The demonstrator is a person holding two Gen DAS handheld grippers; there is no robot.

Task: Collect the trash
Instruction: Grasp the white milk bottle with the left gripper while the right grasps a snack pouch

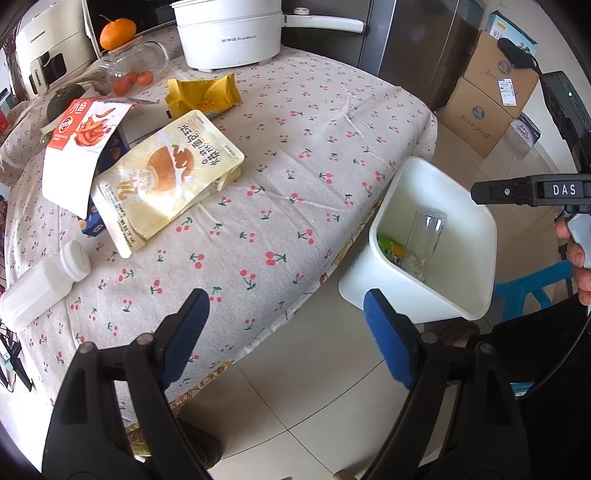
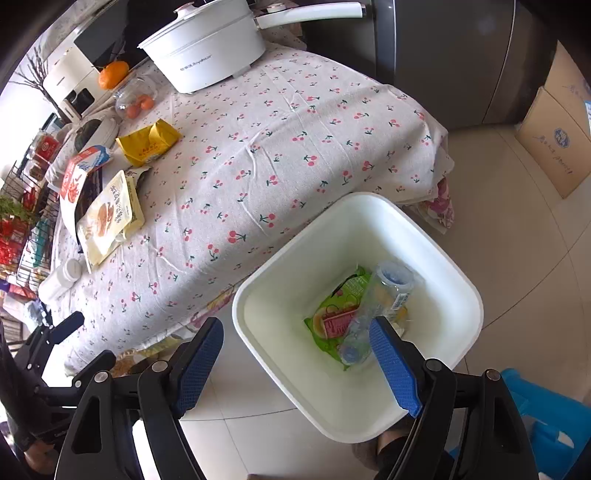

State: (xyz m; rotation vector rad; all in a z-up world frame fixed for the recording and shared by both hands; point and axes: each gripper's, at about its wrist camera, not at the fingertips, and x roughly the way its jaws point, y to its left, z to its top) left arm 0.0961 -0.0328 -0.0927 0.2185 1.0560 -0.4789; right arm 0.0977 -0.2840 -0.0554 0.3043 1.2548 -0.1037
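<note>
Left gripper point(image 1: 284, 332) is hovering over the desk's near edge, jaws standing wide apart with nothing between them. Right gripper point(image 2: 295, 362) is hanging above the bin point(image 2: 461, 280), jaws likewise spread apart and empty.

Bin is sitting on the floor just beside the desk's near right corner. Inside it a clear bottle point(image 2: 373, 306) is lying across a green wrapper point(image 2: 332, 310); from the left wrist view the bottle point(image 1: 424, 236) is leaning against the bin's inner wall.

Remaining trash on the desk point(image 1: 295, 155), all toward its left side:
- cream pouch point(image 1: 166, 177) lying flat, partly overlapping a red-and-white carton point(image 1: 81, 147);
- yellow wrapper point(image 1: 203, 96) lying behind the pouch, toward the far edge;
- white bottle point(image 1: 40, 284) lying on its side at the near left corner.

Also on the desk: white pot point(image 1: 229, 33) at the far edge, glass jar point(image 1: 136, 66) on its side with small oranges inside, one orange point(image 1: 117, 33) behind it. Cardboard boxes point(image 1: 487, 99) are standing on the floor beyond the bin.
</note>
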